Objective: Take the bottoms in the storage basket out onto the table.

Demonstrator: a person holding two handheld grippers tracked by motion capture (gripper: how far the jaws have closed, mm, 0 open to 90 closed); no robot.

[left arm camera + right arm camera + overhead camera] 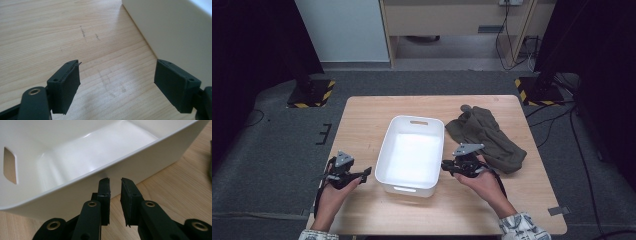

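Note:
A white plastic basin with handle slots stands empty in the middle of the wooden table. To its right lies a crumpled olive-green garment. My left gripper is held just left of the basin's near corner, its tips toward the basin wall; the jaws stand wide apart over bare wood with nothing between them. On the other side, my right gripper points at the basin's right wall. Its jaws are a narrow gap apart, just short of the wall, and hold nothing.
Dark stands with yellow-black striped bases sit on the grey floor beyond both far table corners. Cables trail on the floor at the right. A piece of grey tape marks the table's near right corner.

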